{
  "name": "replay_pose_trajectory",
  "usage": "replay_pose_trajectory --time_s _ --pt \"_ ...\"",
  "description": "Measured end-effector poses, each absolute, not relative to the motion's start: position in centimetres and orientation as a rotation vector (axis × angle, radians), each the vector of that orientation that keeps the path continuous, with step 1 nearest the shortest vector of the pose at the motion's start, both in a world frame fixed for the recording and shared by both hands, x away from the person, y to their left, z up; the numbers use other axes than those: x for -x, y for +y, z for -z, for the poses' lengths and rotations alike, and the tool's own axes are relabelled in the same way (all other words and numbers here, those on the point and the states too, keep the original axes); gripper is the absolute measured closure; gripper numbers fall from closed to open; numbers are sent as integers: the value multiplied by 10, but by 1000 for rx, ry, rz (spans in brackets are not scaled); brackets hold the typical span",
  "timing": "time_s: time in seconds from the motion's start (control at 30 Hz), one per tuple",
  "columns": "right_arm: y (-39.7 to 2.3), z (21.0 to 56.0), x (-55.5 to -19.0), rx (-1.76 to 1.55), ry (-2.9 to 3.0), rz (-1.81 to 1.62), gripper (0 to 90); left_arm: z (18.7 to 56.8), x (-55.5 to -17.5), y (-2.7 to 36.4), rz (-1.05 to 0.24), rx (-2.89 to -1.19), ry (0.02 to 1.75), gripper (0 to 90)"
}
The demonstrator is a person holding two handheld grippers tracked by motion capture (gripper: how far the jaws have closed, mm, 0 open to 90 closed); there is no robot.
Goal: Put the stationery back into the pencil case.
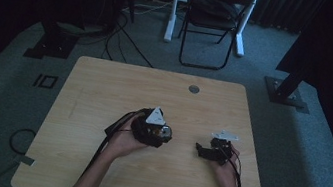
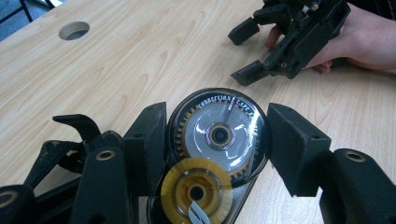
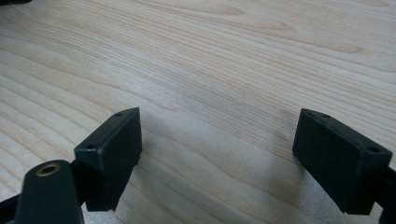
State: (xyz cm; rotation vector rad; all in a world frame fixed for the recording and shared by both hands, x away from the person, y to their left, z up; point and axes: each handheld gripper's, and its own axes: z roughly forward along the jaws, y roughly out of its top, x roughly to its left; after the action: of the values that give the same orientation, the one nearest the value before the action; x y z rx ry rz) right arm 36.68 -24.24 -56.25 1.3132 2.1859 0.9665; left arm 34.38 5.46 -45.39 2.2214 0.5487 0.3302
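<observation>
A correction tape dispenser [image 2: 219, 135] with a clear round case, a white geared spool and a yellow spool sits between the jaws of my left gripper [image 2: 217, 123], which is shut on it just above the wooden table [image 1: 104, 89]. In the high view my left gripper [image 1: 160, 133] is near the table's middle, held in a hand. My right gripper [image 1: 200, 150] lies to its right, low over the table, jaws open and pointing toward the left one. The right gripper view has the right gripper [image 3: 217, 149] wide open over bare wood. It also appears open in the left gripper view [image 2: 245, 53].
A round cable hole [image 1: 194, 89] sits near the table's far edge. Beyond the table a black folding chair [image 1: 215, 10] stands on grey carpet, with cables [image 1: 118, 35] trailing on the floor at the left. Dark stand bases flank the table.
</observation>
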Motion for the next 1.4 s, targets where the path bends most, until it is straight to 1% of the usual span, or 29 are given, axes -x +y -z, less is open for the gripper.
replay_pose_trajectory --time_s 1.4 --pt "-242 562 -367 -1315 2185 -967 156 448 -352 80 -368 -2193 617 410"
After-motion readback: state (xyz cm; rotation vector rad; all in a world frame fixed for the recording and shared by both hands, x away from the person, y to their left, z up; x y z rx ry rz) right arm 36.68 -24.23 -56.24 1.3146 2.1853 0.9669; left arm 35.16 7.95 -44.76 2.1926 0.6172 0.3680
